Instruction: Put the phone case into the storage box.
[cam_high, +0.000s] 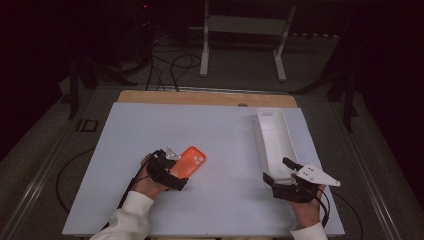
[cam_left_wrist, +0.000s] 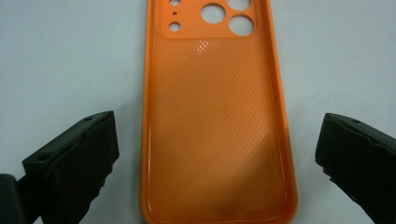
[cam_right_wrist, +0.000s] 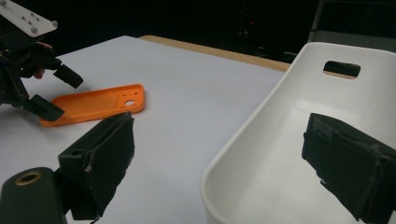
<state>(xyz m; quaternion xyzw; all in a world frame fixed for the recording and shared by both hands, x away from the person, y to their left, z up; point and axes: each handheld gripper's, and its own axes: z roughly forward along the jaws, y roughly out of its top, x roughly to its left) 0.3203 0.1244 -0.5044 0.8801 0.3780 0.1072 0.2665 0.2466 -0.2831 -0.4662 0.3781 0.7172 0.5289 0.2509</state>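
Orange phone case (cam_left_wrist: 217, 126) flat on table, between wide-spread jaws of left tool (cam_left_wrist: 217, 154), untouched.

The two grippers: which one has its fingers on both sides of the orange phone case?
The left gripper. Its open fingers stand on either side of the orange phone case without touching it, while the right gripper is open at the white tray's near end.
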